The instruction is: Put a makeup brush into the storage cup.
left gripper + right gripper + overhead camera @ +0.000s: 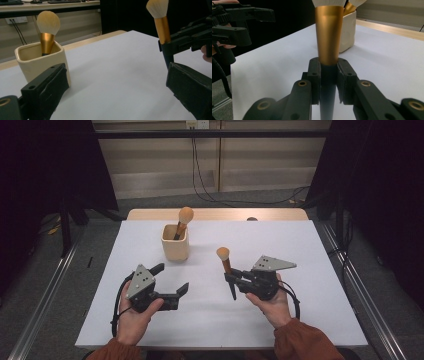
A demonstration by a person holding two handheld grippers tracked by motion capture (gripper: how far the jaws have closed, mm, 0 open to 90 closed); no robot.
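1. High view places the right gripper [233, 279] at four o'clock on the white table [300, 310], jaws clamped on a makeup brush [226, 265] held nearly upright, well apart from the cream cup [175, 249] at eleven o'clock.
2. Right gripper view reveals the pads pinching the dark handle just below the gold ferrule.
3. Left gripper view shows the left gripper [117, 92] gaping wide, nothing between its jaws, and a second brush [48, 32] standing in the cup.

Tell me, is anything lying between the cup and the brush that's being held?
Nothing: the high view shows only bare white table between the cup and the brush clamped in the right gripper.
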